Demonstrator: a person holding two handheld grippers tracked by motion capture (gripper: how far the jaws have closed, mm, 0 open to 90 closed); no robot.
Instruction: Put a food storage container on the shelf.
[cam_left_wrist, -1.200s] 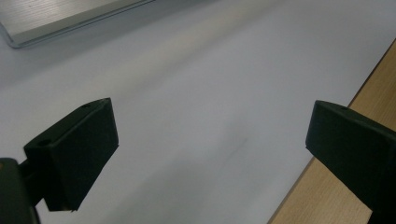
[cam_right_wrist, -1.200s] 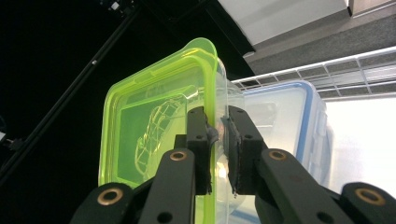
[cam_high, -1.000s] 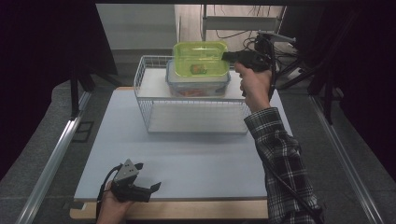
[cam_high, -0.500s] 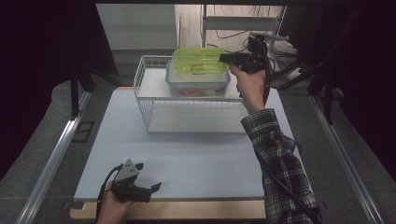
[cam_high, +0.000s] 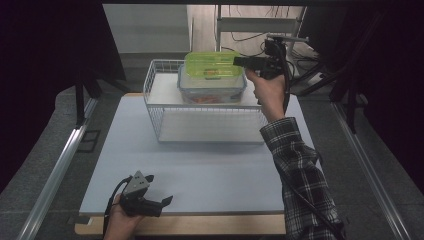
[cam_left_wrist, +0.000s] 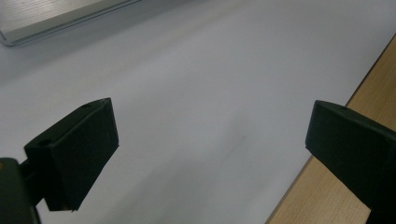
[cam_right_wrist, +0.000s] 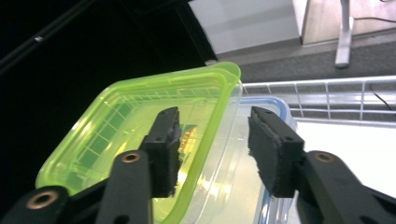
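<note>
Since the earlier frames, the right gripper's (cam_high: 239, 61) jaws have just been opening: they stood clamped on the green lid's (cam_high: 212, 64) right rim, and now stand apart w/ that rim between them, pads off it. Lid has tipped slightly lower on the container. Left hand and its gripper unchanged.

Largest to smallest, high view:

1. Table (cam_high: 210, 170), pale blue-grey top, fills centre and lower frame; wood edge strip along the bottom.
2. Wire basket (cam_high: 156, 97), white, upper centre of frame, on the far part of the table.
3. Clear container (cam_high: 212, 87) w/ blue rim, inside the basket at its far side; reddish contents seen through the wall, too small to identify.
4. Green lid, translucent, resting tilted on top of the container, not seated. In the right gripper view the lid (cam_right_wrist: 135, 126) takes centre left, the container (cam_right_wrist: 243, 158) lower right of it; the lid's rim runs between the two black jaws of the right gripper (cam_right_wrist: 212, 149), w/ a clear gap to each pad.
5. Left gripper (cam_high: 164, 202), lower left of frame, at the table's near edge, held in the person's hand. Left gripper view: left gripper (cam_left_wrist: 210, 149) jaws wide apart, nothing between them, bare table (cam_left_wrist: 196, 84) below.
</note>
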